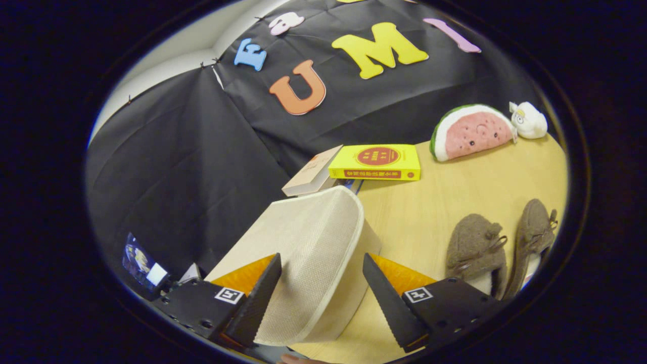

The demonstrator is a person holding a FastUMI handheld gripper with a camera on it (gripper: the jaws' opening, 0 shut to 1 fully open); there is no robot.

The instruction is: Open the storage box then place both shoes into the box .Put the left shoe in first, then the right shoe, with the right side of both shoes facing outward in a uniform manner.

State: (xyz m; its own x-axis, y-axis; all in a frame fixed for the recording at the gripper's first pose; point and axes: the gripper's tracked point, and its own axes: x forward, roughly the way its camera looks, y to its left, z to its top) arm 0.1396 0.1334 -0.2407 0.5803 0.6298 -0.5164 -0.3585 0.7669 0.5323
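Note:
A cream fabric storage box stands on the wooden table, with its woven lid facing me and tilted. My gripper is open, its two fingers straddling the near part of the lid. The left finger lies over the lid's surface and the right finger sits at the lid's right edge. I cannot tell if either one presses on it. Two brown fuzzy shoes lie side by side to the right of the box, beyond the right finger: one nearer the box, the other further right.
Behind the box lie a yellow book and a beige book. A watermelon plush and a small white plush sit at the table's far edge. A small lit screen stands low on the left by the black cloth wall.

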